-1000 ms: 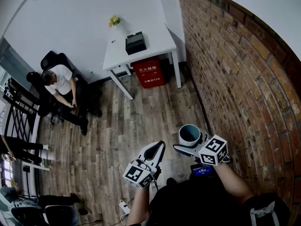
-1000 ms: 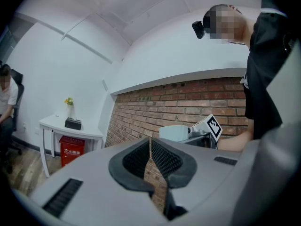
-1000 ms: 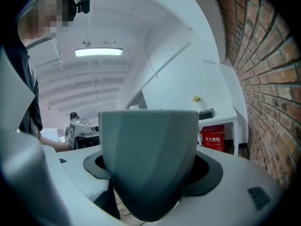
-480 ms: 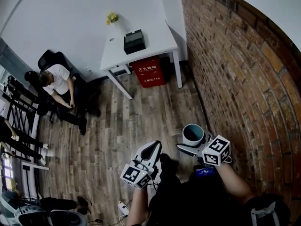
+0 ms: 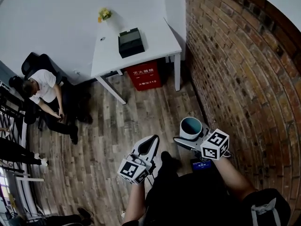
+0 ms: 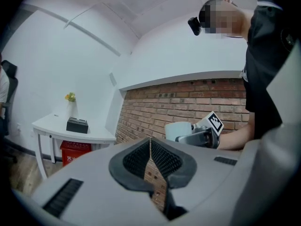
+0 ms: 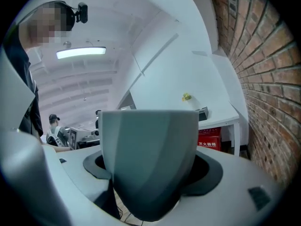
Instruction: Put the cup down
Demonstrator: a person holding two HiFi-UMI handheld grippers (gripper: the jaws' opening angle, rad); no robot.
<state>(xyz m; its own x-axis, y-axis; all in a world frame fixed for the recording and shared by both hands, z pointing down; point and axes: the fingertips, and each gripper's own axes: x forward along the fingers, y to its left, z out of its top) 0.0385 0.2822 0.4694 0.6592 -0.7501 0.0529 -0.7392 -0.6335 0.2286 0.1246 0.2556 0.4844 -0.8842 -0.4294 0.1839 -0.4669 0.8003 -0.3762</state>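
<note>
The right hand-held gripper (image 5: pixel 190 134) is clamping the cup (image 5: pixel 191 125) upright above the floor (image 5: pixel 117 112), well short of the worktop (image 5: pixel 155 41), likely ready for base-first placement, while the left hand-held gripper (image 5: pixel 151 142) is hanging pinched together, empty.

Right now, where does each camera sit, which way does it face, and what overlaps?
Head view: on the head, steeply down at floor and table; forearms, left gripper, right gripper show.
Left gripper view: along shut, empty jaws toward brick wall; torso right.
Right gripper view: along jaws gripping the cup; torso left.
Shared: all show the table.
</note>
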